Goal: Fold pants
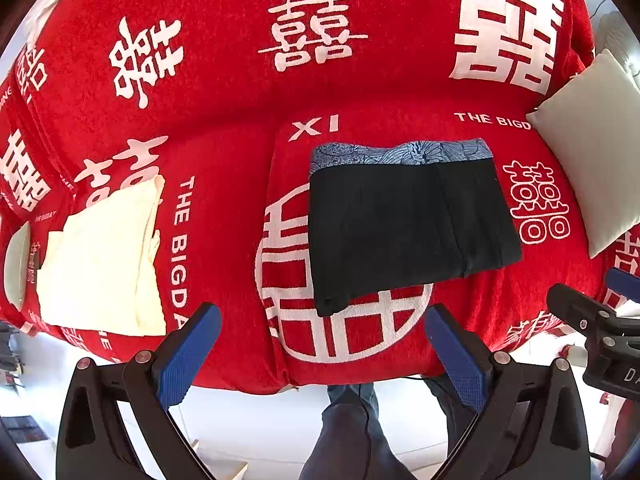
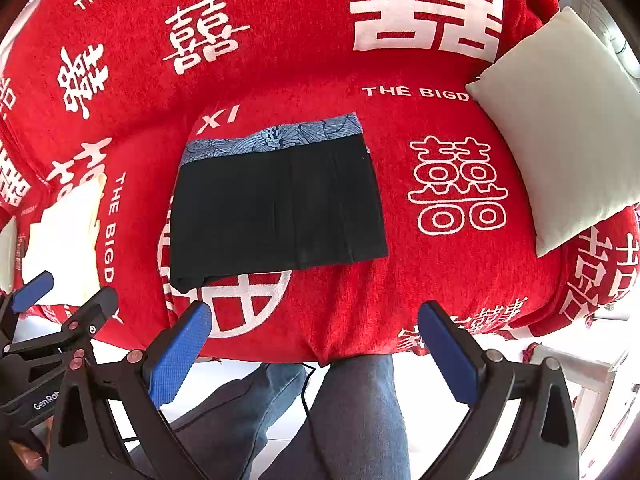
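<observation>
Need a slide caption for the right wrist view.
Open right gripper hovers before black shorts lying flat on the red sofa cover.

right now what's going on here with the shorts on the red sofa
A person is holding a gripper in each hand over a red sofa cover. The black pants, short ones with a blue patterned waistband, lie flat on the seat, apparently already folded into a neat rectangle. Both the left gripper and the right gripper are open, hold nothing, and sit back from the cloth near the seat's front edge. A folded cream cloth lies to the left and a pale cushion to the right.
</observation>
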Demonstrator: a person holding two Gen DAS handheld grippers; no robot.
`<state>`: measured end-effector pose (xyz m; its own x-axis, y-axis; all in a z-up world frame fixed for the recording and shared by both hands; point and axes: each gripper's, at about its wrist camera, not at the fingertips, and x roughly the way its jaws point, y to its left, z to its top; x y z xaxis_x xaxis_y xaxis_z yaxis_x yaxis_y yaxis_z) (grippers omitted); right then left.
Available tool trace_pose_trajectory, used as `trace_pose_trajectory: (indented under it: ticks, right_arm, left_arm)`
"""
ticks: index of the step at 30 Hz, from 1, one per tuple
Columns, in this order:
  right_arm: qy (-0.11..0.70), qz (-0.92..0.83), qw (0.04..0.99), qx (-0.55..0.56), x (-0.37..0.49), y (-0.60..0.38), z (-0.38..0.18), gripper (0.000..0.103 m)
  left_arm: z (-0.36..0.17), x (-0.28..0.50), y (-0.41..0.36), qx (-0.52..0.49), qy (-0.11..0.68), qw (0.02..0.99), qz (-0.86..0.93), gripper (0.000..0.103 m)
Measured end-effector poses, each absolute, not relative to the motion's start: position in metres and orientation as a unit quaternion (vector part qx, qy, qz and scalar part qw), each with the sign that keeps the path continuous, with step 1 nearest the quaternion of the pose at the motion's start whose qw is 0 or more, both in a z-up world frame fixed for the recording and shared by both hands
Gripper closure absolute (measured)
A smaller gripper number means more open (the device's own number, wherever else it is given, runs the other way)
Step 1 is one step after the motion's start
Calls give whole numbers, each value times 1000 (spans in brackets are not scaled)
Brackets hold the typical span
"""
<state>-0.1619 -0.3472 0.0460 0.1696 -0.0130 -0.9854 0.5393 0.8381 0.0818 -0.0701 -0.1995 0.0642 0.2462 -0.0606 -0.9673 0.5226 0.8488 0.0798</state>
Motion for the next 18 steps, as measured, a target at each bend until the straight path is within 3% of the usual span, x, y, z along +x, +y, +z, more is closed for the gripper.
trace_pose_trajectory:
  ticks: [18]
  right_arm:
    - [619, -190, 734, 207, -158, -348, 46, 0]
  left_arm:
    - [62, -67, -203, 206, 585, 758, -203, 1]
